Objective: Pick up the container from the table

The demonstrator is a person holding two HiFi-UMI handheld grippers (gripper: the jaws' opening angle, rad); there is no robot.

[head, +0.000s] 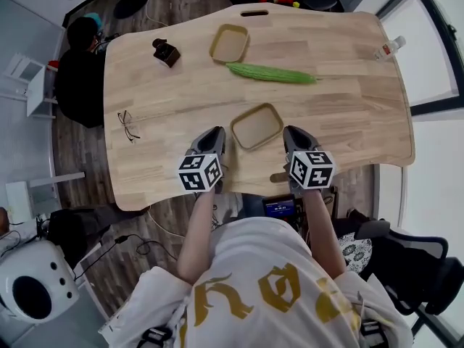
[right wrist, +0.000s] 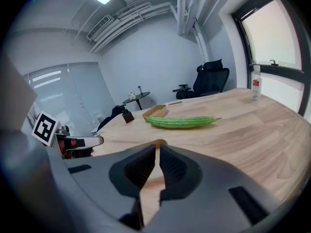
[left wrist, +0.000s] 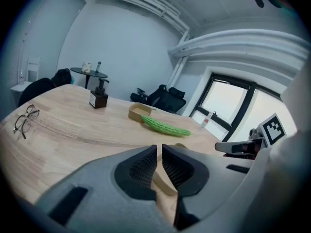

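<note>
A shallow tan container (head: 257, 126) lies near the table's front edge. My left gripper (head: 216, 133) is just to its left and my right gripper (head: 291, 133) just to its right, both low over the table and apart from it. In the left gripper view the jaws (left wrist: 159, 147) stand together, and the container's rim (left wrist: 165, 186) shows beyond the narrow slit. The right gripper (right wrist: 158, 146) is shut too, with nothing held. A second tan container (head: 229, 43) sits at the far side.
A green bitter gourd (head: 272, 73) lies between the two containers. A dark bottle (head: 166, 52) and glasses (head: 128, 125) are on the table's left part, and a water bottle (head: 388, 48) stands at the far right. A person (head: 80, 71) sits at the table's left end.
</note>
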